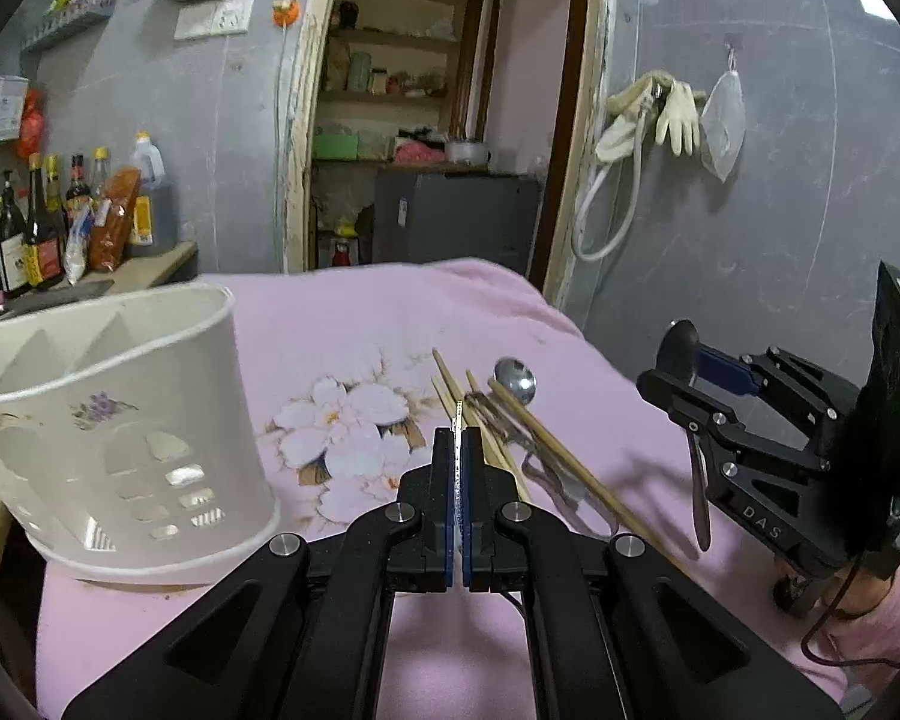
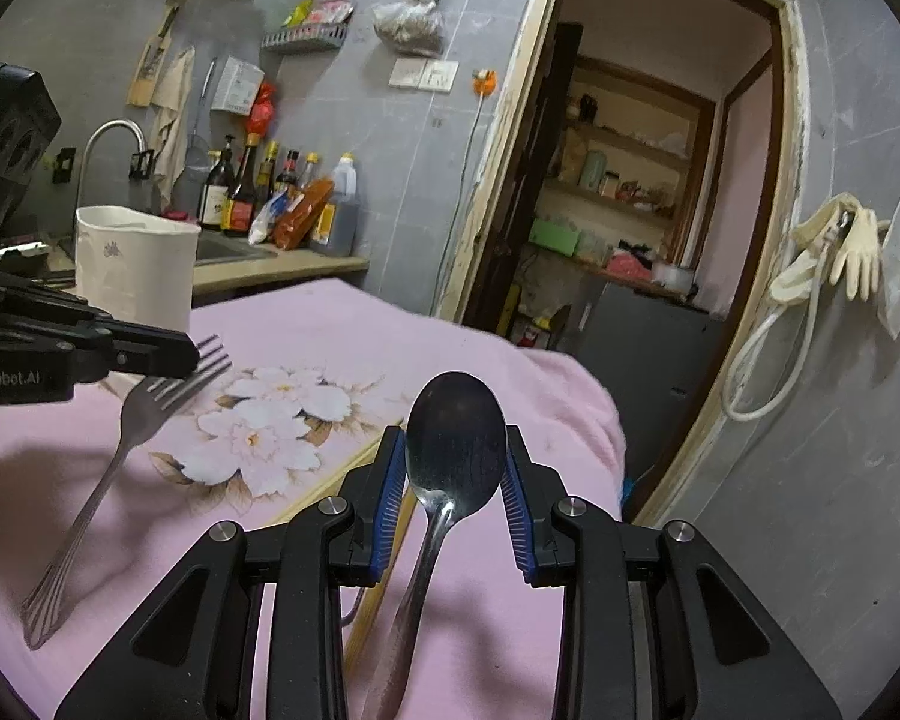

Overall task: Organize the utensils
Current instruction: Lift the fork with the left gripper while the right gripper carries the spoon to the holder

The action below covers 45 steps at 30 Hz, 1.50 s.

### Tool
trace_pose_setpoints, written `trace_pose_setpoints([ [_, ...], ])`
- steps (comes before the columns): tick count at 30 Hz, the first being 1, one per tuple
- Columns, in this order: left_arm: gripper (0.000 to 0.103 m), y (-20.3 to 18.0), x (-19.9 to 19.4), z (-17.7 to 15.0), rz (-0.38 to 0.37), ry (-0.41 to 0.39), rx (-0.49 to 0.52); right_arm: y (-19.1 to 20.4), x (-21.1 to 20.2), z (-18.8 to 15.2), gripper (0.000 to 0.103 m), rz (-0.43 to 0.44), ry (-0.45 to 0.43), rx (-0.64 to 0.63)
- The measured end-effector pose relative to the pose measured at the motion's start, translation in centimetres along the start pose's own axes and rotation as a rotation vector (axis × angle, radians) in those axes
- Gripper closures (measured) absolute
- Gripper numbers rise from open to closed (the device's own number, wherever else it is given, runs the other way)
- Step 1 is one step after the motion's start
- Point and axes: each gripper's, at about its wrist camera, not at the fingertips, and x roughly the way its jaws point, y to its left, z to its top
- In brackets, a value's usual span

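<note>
My left gripper (image 1: 461, 427) is shut on a metal fork (image 2: 150, 402), seen edge-on between its pads; in the right wrist view the fork hangs from it, tines up, handle down over the pink cloth. My right gripper (image 2: 455, 450) is shut on a metal spoon (image 2: 453, 438) by its bowl, handle hanging down; it shows in the left wrist view (image 1: 678, 354) at the right. The white utensil holder (image 1: 114, 420) stands at the left on the cloth. Several wooden chopsticks (image 1: 510, 432) and another spoon (image 1: 515, 381) lie on the cloth ahead of the left gripper.
The pink flowered cloth (image 1: 360, 324) covers the table. A counter with bottles (image 1: 42, 222) and a sink with a tap (image 2: 114, 138) stand behind at the left. A doorway (image 1: 426, 120) opens behind; gloves and a hose (image 1: 648, 120) hang on the right wall.
</note>
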Motion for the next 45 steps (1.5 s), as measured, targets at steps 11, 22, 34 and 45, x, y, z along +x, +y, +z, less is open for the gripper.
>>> trace_pose_setpoints([
  [11, 0.103, -1.3, -3.7, 0.5, 0.095, -0.199, 0.043, 0.8, -2.9, 0.3, 0.075, -0.146, -0.155, -0.035],
  [22, 0.103, -1.3, -7.7, 1.8, 0.186, -0.376, 0.068, 1.4, -6.1, 4.3, 0.075, -0.14, -0.346, 0.041],
  [34, 0.103, 3.2, -15.4, 7.2, 0.328, -0.558, 0.042, 3.4, -5.3, 12.5, 0.075, 0.004, -0.523, 0.104],
  [45, 0.103, 9.8, -19.2, 8.6, 0.592, -0.668, 0.037, 8.1, -0.6, 18.5, 0.075, 0.15, -0.583, 0.199],
])
